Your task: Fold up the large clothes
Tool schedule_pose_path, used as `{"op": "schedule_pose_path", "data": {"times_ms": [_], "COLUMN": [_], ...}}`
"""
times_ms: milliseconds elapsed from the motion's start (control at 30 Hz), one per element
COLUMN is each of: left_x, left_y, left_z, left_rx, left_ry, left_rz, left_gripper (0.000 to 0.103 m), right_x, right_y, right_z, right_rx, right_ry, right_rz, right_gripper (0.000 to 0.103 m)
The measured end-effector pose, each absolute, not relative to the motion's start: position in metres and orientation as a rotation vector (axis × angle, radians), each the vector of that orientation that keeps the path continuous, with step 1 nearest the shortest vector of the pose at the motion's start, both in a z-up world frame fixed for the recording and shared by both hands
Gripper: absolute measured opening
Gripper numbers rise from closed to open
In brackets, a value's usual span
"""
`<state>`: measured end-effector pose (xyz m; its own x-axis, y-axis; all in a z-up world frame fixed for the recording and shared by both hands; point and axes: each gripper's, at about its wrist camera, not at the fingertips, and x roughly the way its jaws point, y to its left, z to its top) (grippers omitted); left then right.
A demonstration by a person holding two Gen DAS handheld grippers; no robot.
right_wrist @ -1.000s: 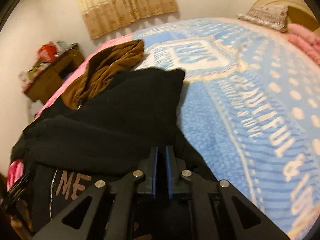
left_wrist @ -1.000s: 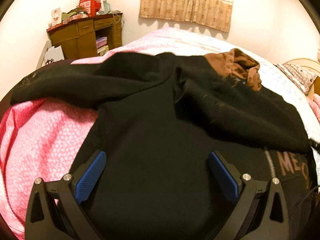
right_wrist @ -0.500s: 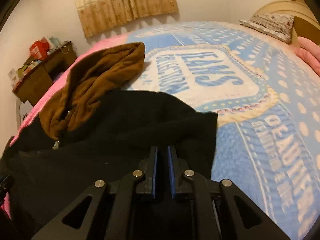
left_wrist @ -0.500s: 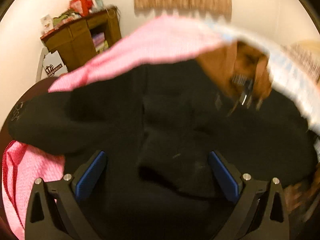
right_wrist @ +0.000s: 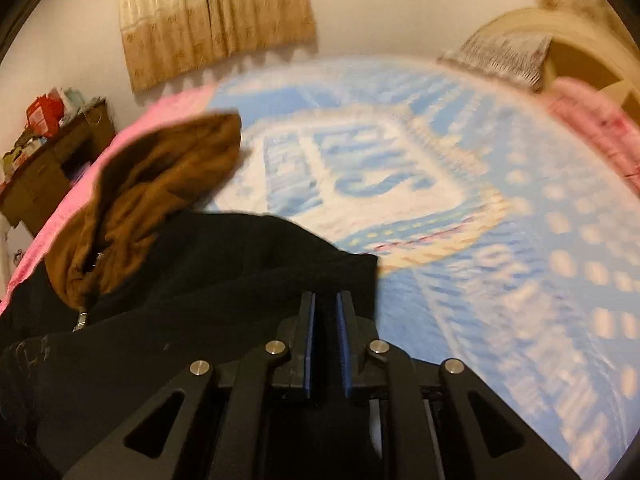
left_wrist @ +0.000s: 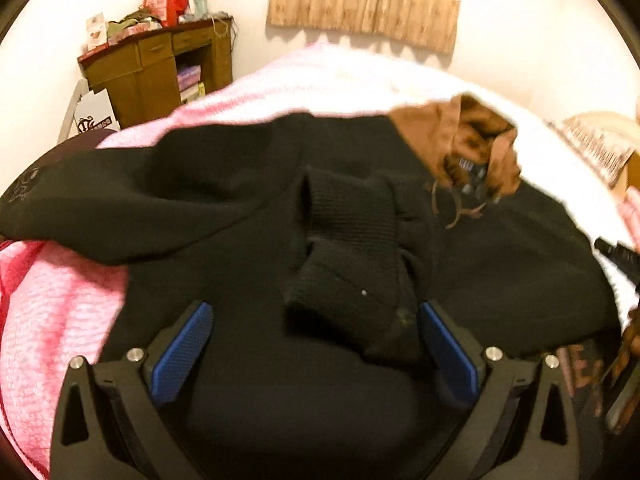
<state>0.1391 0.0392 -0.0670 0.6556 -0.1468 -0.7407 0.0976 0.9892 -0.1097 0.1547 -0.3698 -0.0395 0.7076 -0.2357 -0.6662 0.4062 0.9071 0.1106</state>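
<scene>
Folding only begun. Black hoodie [left_wrist: 248, 216] spread on the bed [right_wrist: 500, 240], one sleeve with its ribbed cuff [left_wrist: 344, 248] already laid across the body; other sleeve and the brown hood [right_wrist: 152, 192] not yet folded in, by the look of it. Left claw [left_wrist: 316, 344] wide open, holding nothing, cuff lying between the blue pads. Right claw [right_wrist: 325, 344] nearly closed, pinching black fabric at the hoodie's edge. Pink blanket [left_wrist: 56, 320] beside, pillow [right_wrist: 504, 56] and cluttered wooden desk [left_wrist: 156, 68] well apart. Loose hood probably the main obstacle.
</scene>
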Motion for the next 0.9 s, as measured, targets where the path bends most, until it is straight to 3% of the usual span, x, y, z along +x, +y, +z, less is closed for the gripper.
{"op": "schedule_pose_path", "data": {"times_ms": [167,367,600,733,833,900], "left_x": [0.127,0.140,0.173,0.194,0.208,0.214], "left_y": [0.092,0.224,0.356,0.382,0.380,0.378], "left_z": [-0.036,-0.004,-0.023,-0.042,-0.057,-0.066], "left_rx": [-0.126,-0.245,-0.485,-0.616,-0.643,-0.678], "left_ry": [0.767,0.664,0.710,0.740,0.789,0.806], "left_rz": [-0.063,0.206,0.458,0.431,0.416,0.393], "left_gripper": [0.103,0.103,0.103,0.102,0.089,0.071], "right_x": [0.128,0.125,0.124,0.125,0.124,0.124], "right_y": [-0.335,-0.348,-0.349,-0.351,-0.353,-0.354], "right_z": [-0.051,-0.075,-0.080,-0.080,-0.081,-0.081], "right_rx": [0.276,0.400,0.437,0.449,0.467,0.477], "right_ry": [0.748,0.769,0.760,0.757,0.752,0.750], "right_rz": [-0.158,-0.093,-0.072,-0.066,-0.057,-0.053], "right_gripper": [0.011,0.012,0.012,0.012,0.012,0.012]}}
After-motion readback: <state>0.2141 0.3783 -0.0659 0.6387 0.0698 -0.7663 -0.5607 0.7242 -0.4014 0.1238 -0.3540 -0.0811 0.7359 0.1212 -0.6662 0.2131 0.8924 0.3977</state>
